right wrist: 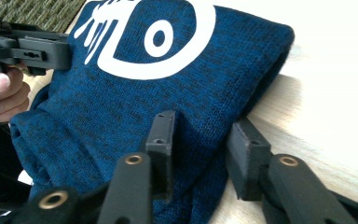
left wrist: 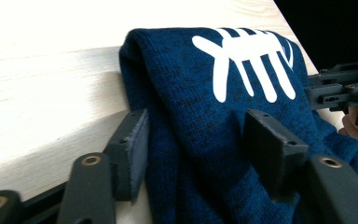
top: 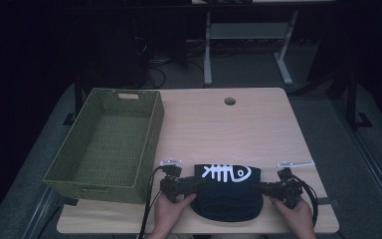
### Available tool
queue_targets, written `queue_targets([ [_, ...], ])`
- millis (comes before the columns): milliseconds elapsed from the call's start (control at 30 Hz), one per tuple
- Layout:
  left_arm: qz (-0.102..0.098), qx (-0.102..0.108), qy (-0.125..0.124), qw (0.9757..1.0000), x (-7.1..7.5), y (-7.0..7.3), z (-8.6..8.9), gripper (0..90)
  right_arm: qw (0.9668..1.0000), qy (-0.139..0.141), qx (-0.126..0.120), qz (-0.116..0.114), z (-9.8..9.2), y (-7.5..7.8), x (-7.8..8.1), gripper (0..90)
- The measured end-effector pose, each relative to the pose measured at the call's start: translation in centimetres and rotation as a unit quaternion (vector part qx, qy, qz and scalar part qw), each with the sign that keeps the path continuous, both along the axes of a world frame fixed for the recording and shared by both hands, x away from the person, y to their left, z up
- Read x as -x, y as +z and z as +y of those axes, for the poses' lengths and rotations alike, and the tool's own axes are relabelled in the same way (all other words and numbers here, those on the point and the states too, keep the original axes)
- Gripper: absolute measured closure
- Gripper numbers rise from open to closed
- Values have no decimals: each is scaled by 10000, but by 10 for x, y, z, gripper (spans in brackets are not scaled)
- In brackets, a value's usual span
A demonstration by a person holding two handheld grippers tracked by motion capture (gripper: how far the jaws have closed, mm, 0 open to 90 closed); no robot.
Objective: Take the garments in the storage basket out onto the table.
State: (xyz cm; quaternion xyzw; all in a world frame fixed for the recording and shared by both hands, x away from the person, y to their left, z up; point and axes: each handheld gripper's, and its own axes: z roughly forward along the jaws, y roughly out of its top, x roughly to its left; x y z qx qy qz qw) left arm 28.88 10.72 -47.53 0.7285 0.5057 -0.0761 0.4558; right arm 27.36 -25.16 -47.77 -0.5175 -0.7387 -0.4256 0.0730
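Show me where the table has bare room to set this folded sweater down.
Bare wood runs from the green wicker basket to the table's right edge, beyond the navy fishbone sweater, up to the cable hole. The basket itself is empty. The near edge is crowded.

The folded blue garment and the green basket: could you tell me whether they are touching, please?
Apart. In the high view, a strip of bare table separates the garment from the basket.

Both forearms came in from the near table edge, hands low and level, palms wrapped around the tools. The black two-jaw left gripper [top: 195, 185] pointed inward toward the right one, jaws parted around cloth. The black two-jaw right gripper [top: 261, 188] pointed back at it, jaws narrower, straddling a fold.
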Motion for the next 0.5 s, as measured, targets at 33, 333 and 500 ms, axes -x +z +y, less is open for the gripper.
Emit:
queue_targets([
  [33,0,0,0,10000,0,0,0,460,10000,0,0,0,0,0,0,664],
  [333,-40,-24,-163,9999,-1,-2,-3,701,10000,24,-68,-68,2,-1,2,771],
  [500,-35,7,-187,9998,0,1,-3,730,9998,22,-182,-105,0,3,4,789],
])
